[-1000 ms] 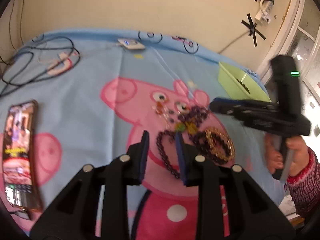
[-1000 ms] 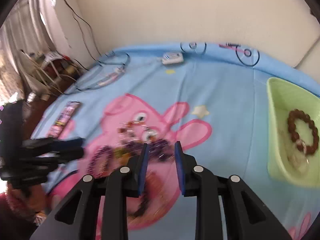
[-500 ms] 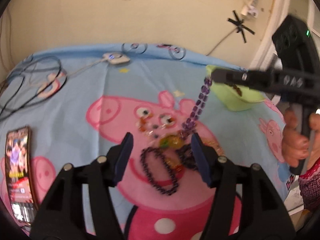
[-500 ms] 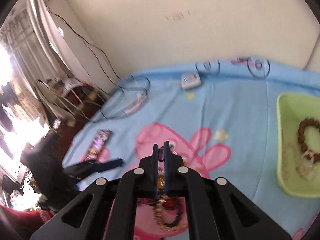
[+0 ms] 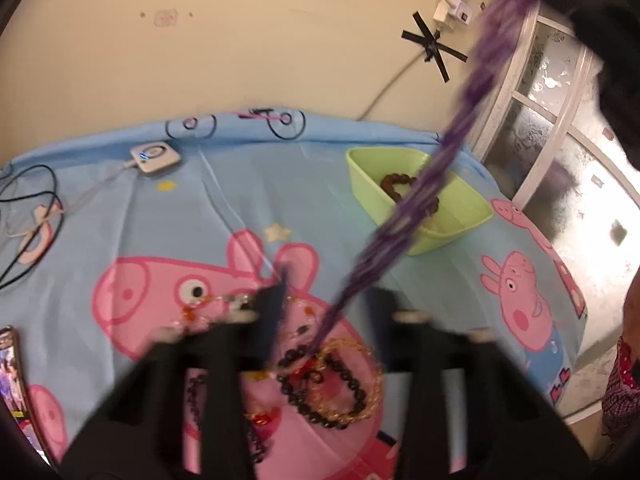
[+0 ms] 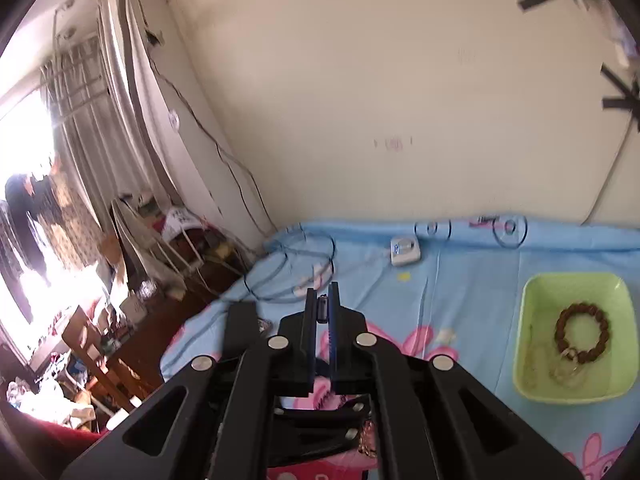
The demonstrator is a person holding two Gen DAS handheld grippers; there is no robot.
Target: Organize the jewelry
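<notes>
At the bottom of the left wrist view the left gripper (image 5: pixel 328 308) is smeared by motion. Its fingers (image 5: pixel 272 312) look spread and have just been closing, with nothing pinched between them. Just beyond the fingertips, a heap of jewelry lies on the cartoon-pig cloth (image 5: pixel 280 184): a black bead bracelet (image 5: pixel 340 396) overlaps a gold chain bracelet (image 5: pixel 374 384). A phone (image 5: pixel 10 368) lies at the lower left edge.

The purple bead necklace (image 5: pixel 424 184) rises from that heap, its lower end touching or tangled with the black beads. It runs as a taut, blurred diagonal to the upper right corner, where the right gripper (image 5: pixel 592 0) holds it high. In the right wrist view the right gripper's fingers (image 6: pixel 310 320) are pressed together, pinching a small dark piece of the strand at their tips.

Farther back sits a green tub (image 5: pixel 440 240) with a brown bead bracelet (image 5: pixel 394 184) in it, and the purple strand crosses in front of it. At the far left of the cloth are a white device (image 5: pixel 156 158) and loose cables (image 5: pixel 52 200), with the wall behind
</notes>
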